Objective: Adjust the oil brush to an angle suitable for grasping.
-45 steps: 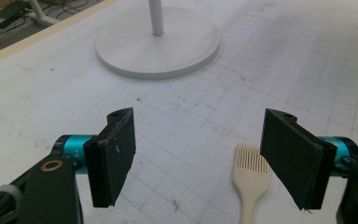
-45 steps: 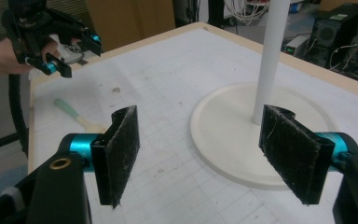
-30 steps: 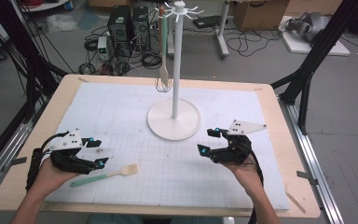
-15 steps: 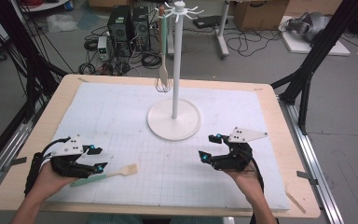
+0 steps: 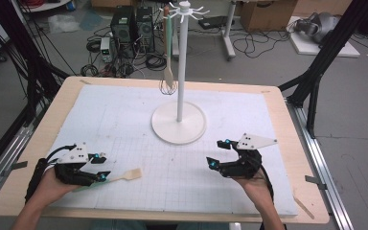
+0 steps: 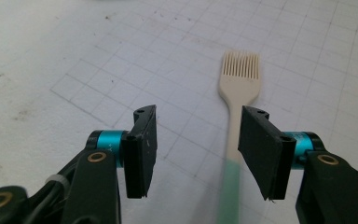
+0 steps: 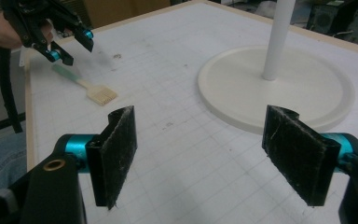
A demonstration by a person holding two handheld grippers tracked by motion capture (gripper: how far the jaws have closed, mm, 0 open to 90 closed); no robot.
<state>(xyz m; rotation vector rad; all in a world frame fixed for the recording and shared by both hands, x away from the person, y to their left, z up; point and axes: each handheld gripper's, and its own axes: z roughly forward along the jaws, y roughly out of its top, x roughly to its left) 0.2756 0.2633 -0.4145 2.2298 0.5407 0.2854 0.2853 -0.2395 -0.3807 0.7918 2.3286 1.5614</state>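
One pastry brush (image 6: 239, 79), cream bristles and green handle, flat on the gridded surface (image 5: 139, 120) near its front left corner. Left tool (image 6: 193, 149): jaws apart, lately closing, straddling the handle without pressing it. Right tool (image 7: 200, 149): jaws wide apart, nothing between them, near the white stand (image 5: 179, 120), well apart from the brush.

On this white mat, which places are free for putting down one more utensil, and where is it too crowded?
Free: the wide stretch of the mat left of the stand base, and the middle strip between the brush and the right gripper. Crowded: the front left corner, where the left gripper straddles the brush handle, and around the stand, where a whisk hangs.
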